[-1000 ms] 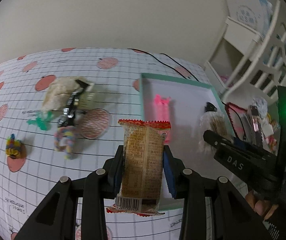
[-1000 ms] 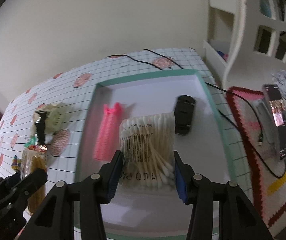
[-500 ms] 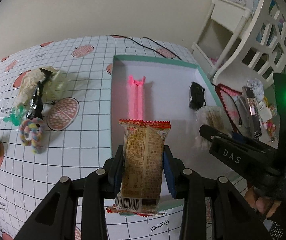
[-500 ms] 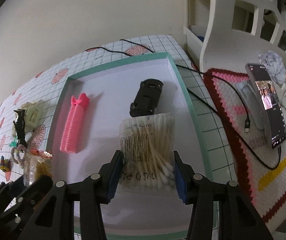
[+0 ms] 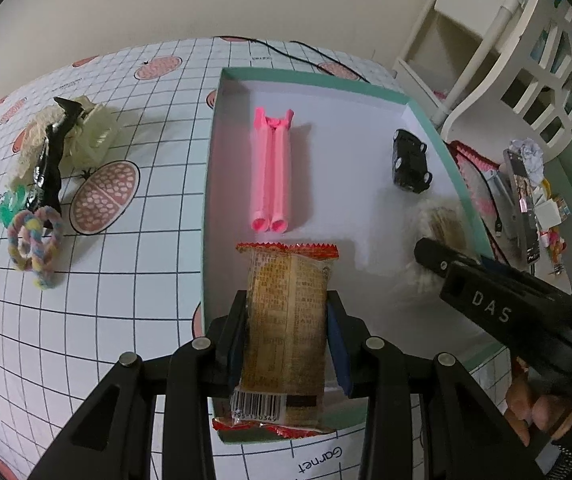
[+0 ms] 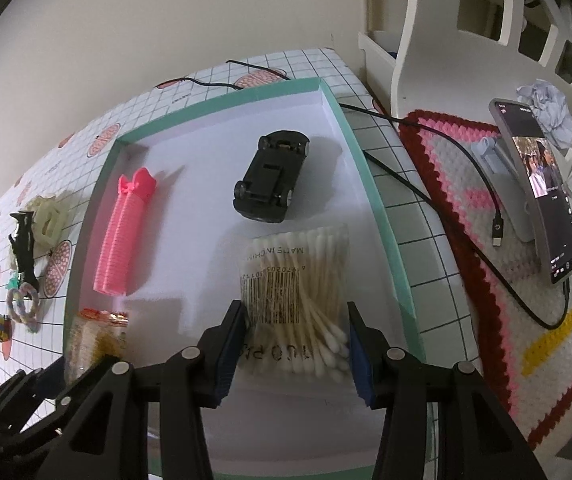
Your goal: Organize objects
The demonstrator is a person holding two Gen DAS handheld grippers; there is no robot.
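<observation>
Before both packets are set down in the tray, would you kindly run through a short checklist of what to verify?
1. Left gripper has the snack packet clamped between its fingers: ok.
2. Right gripper holds the cotton swab bag: ok.
3. Snack packet is over the tray: its top is inside the near left corner, its lower end overhangs the rim: not ok.
4. Bare tray floor lies ahead of the snack, short of the pink roller: ok.
5. Swab bag is apart from the toy car: ok.
6. Either packet already touches the tray floor: cannot tell.
</observation>
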